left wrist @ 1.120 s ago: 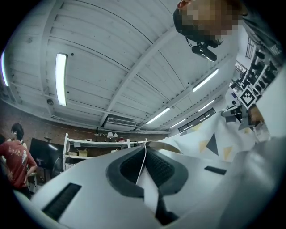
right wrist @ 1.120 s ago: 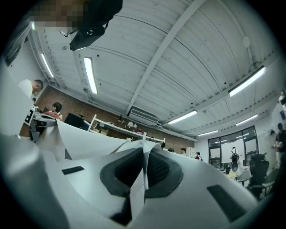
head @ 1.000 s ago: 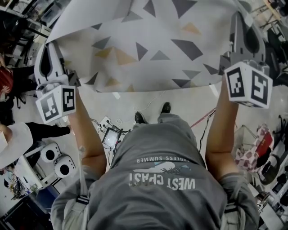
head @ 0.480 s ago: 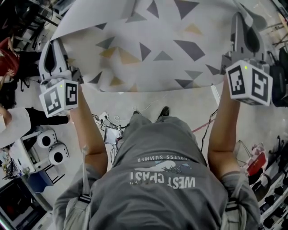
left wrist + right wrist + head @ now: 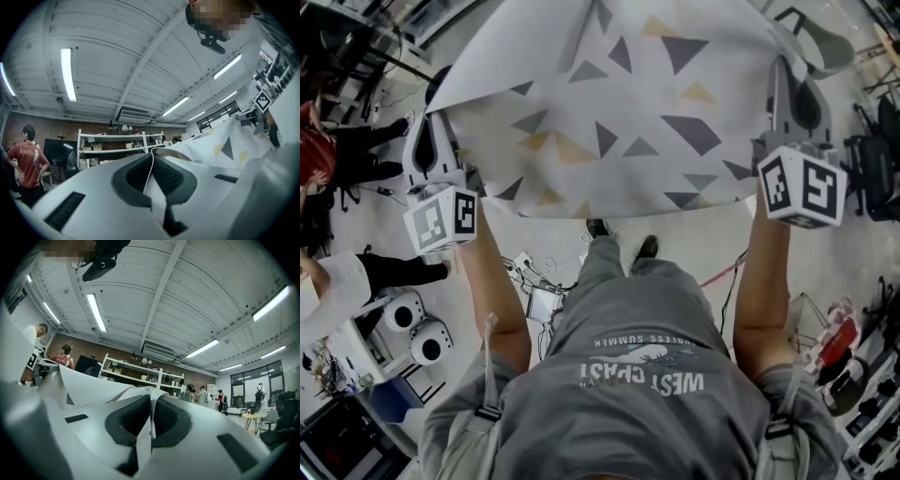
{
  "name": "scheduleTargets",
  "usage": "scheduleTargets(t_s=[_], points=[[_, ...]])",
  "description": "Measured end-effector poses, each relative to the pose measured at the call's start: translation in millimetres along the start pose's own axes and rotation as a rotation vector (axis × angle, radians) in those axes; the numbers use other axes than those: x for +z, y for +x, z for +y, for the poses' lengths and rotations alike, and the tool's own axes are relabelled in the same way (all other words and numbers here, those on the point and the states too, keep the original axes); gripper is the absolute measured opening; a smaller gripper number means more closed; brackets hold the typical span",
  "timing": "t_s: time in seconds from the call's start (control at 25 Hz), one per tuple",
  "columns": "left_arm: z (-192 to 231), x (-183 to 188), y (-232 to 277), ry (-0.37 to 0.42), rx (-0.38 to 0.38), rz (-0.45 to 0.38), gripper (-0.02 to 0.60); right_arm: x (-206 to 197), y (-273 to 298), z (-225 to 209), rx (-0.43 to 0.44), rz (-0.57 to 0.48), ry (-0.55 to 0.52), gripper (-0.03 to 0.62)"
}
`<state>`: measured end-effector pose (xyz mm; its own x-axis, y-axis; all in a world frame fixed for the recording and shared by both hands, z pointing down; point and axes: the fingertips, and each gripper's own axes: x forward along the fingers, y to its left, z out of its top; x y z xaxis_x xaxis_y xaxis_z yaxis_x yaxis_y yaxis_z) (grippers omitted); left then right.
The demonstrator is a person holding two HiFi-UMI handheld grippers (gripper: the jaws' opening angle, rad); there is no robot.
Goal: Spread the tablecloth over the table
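We hold the tablecloth up in the air, stretched out flat ahead of our grey T-shirt and well above the floor, its pale cloth scattered with grey and yellow triangles. The left gripper stands out to the left of the T-shirt at the end of a raised arm, and in its own view its jaws are clenched on a thin edge of the tablecloth, which billows away to the right of the pads. The right gripper stands out to the right of the T-shirt, and its jaws are likewise pinched tight on a fold of the tablecloth, which runs off to the left. Each gripper's marker cube faces back toward the T-shirt. Just ahead of the T-shirt, under the near hem of the cloth, we see our two dark shoes on the floor
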<state>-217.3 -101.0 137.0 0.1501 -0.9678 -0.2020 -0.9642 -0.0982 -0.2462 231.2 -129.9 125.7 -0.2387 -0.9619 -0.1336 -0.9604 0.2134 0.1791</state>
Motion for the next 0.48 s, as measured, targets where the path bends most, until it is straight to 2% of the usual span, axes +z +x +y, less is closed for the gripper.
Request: scheduleTargets(t_s=[0.2,0.48], points=[[15.4,-45.9,35.5,-0.027,-0.056,0.044,0.0,-31.6,29.0,21.1,-0.029,0.084,-0.003,0.014],[52.8,-103.3,75.1,-0.106,-0.119,0.097,0.0,-63.8,57.4,43.9,-0.097,0.162,0.009,0.014]])
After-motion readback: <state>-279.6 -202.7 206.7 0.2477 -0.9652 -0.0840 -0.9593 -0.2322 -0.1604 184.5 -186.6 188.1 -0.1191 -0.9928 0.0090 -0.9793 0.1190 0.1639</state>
